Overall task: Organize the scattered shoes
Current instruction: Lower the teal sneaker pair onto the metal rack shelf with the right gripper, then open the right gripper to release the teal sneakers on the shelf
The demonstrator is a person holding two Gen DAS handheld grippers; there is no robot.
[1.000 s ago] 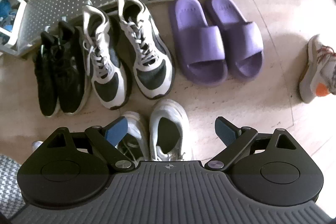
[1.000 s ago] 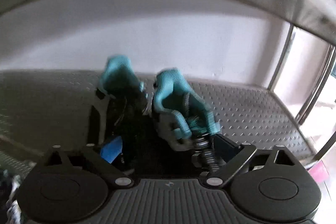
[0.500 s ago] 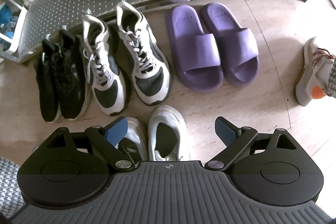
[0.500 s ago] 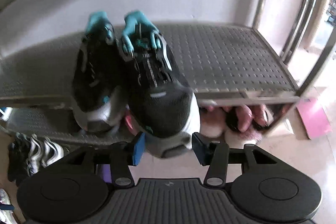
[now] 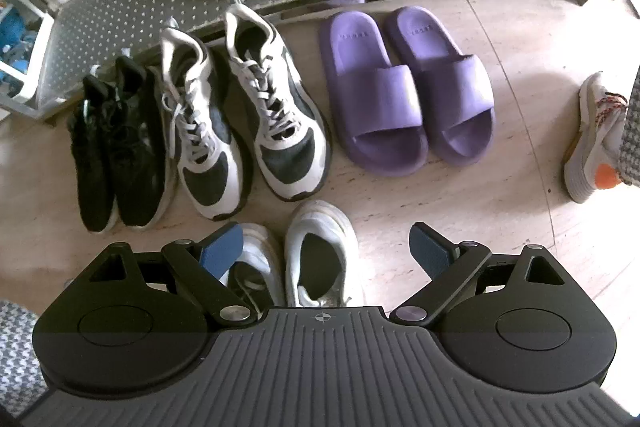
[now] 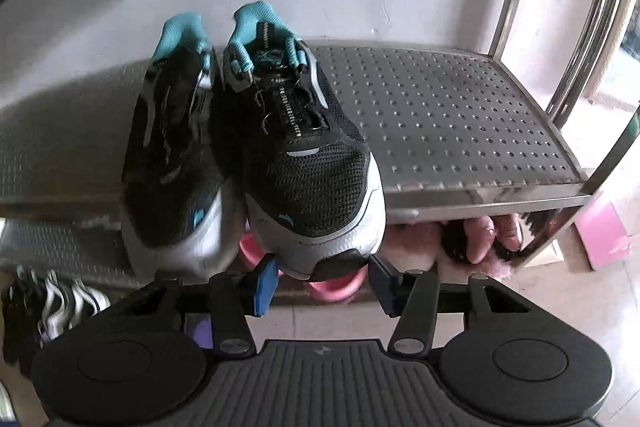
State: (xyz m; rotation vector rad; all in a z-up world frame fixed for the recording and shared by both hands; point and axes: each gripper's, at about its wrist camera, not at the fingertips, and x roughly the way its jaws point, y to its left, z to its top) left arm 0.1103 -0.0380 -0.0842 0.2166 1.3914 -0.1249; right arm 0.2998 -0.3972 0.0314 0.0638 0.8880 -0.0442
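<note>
Purple slippers (image 5: 408, 95) and black-and-white sneakers (image 5: 240, 115) lie ahead of the left jaws. Black shoes with teal heels (image 6: 256, 131) sit just past the right jaws, on a dotted silver shelf (image 6: 448, 123).

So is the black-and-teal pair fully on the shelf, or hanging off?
Hanging off: the black-and-teal pair has its toes past the shelf front edge, heels back on it.

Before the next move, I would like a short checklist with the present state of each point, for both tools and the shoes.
1. Right tool free of the black and teal pair: ok, fingers apart beside the toe.
2. Pair fully on the steel shelf: not ok, both toes overhang the front edge.
3. Left tool empty: ok, open.
4. White sneakers below the left tool: ok, on the floor, ready to pick.
5. Free shelf space right of the pair: ok.
6. Whether the overhanging pair sits stably: cannot tell.
</note>
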